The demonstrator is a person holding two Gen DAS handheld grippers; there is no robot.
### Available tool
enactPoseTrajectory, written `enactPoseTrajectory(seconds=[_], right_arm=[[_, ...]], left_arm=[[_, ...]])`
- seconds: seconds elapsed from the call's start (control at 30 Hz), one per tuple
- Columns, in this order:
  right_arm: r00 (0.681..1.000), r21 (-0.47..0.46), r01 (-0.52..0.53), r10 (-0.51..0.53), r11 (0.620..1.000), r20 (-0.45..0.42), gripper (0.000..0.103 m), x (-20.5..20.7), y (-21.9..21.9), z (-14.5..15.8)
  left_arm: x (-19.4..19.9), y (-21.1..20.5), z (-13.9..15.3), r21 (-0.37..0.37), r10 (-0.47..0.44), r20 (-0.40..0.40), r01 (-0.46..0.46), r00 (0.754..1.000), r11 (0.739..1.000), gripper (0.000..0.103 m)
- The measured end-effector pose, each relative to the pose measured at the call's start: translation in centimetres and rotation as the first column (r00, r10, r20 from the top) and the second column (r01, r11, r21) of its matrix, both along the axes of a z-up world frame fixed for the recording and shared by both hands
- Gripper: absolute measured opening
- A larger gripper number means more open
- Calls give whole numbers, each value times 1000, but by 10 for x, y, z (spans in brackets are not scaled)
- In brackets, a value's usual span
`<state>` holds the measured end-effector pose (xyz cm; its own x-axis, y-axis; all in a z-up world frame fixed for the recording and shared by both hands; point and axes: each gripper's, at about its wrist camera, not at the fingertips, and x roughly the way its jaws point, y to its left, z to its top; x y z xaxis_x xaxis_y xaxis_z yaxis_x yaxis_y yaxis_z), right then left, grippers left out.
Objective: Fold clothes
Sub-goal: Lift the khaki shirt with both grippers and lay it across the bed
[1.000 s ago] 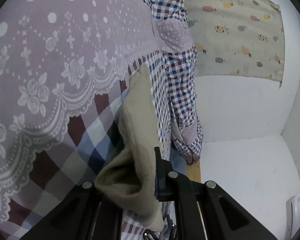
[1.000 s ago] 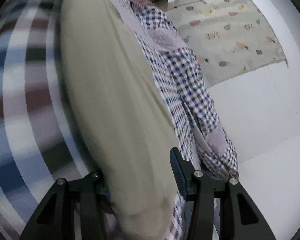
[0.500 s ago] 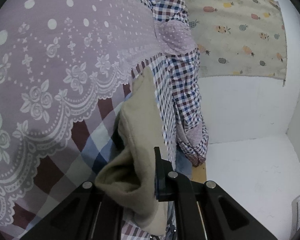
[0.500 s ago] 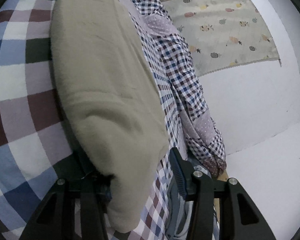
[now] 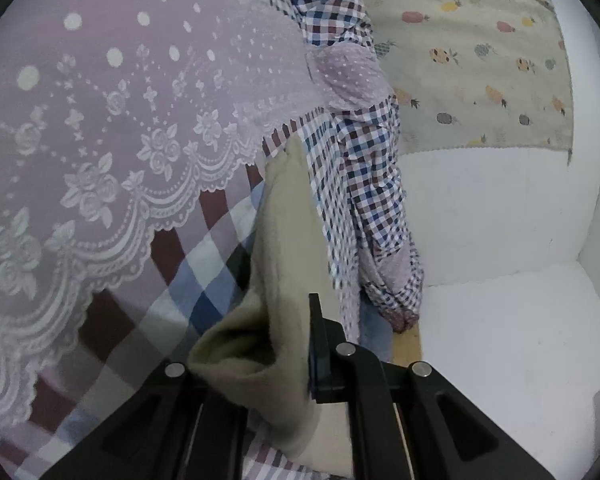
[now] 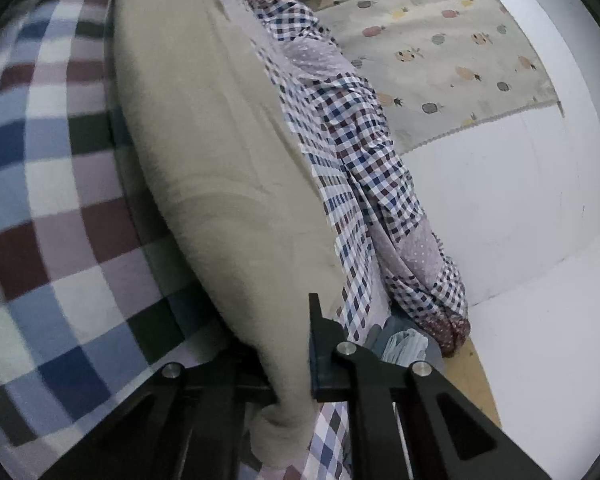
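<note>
Two claws each pinch the same beige fleece garment (image 5: 284, 280). The left gripper (image 5: 260, 364) has its jaws drawn narrow on a bunched corner of the fleece, which bulges out toward 9 o'clock of the jaws and hangs below them toward 6 o'clock. From that pinch the cloth runs away as a thin edge toward 12 o'clock. The right gripper (image 6: 288, 360) is closing, its jaws nearly together, with a fold of the same fleece caught between them; a rolled end of the cloth droops under the jaws at 6 o'clock, and the broad body of the garment stretches up toward 11 o'clock, filling the middle of the right wrist view.

Under the fleece lies a large-checked blanket (image 6: 52, 240) in blue, maroon and white, spreading from 7 to 10 o'clock of both claws. A mauve lace-trimmed cover (image 5: 120, 120) with white dots and roses overlaps that blanket at 10 to 11 o'clock in the left wrist view. Just beside the fleece, at 1 o'clock, a small-checked cloth (image 5: 372, 184) with mauve dotted patches hangs over the bed's edge. Beyond it at 2 o'clock a pale fruit-print rug (image 5: 480, 60) lies on the white floor (image 5: 520, 320)
</note>
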<state>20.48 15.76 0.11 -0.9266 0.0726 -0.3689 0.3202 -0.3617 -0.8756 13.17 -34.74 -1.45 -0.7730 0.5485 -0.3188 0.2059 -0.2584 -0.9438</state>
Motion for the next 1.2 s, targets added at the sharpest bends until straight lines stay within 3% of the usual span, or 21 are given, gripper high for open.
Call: enactPoseTrajectory(seconds=[0.17, 0.4, 0.63, 0.83, 0.9, 1.0, 1.2], right_arm=[[1000, -39, -15, 15, 999, 8, 6, 28, 7, 28], [999, -76, -31, 30, 997, -12, 7, 76, 25, 97], [994, -158, -42, 24, 987, -111, 7, 125, 37, 198], [981, -185, -77, 42, 980, -188, 7, 155, 39, 272], [981, -207, -79, 39, 975, -192, 7, 155, 40, 286], [983, -231, -79, 36, 970, -182, 7, 147, 41, 291], [998, -227, -42, 29, 973, -61, 7, 107, 34, 254]], left_arm=[[32, 4, 29, -38, -15, -31, 13, 999, 999, 6], [90, 1, 96, -3, 6, -158, -6, 987, 1000, 6], [149, 0, 197, 1, 55, -349, -58, 936, 998, 6], [177, -1, 263, -32, 47, -443, -69, 895, 997, 6], [175, -2, 271, -60, 40, -444, -75, 895, 995, 6], [159, 2, 265, -76, 39, -404, -77, 914, 994, 6], [117, 5, 208, -72, 61, -246, -81, 967, 994, 6]])
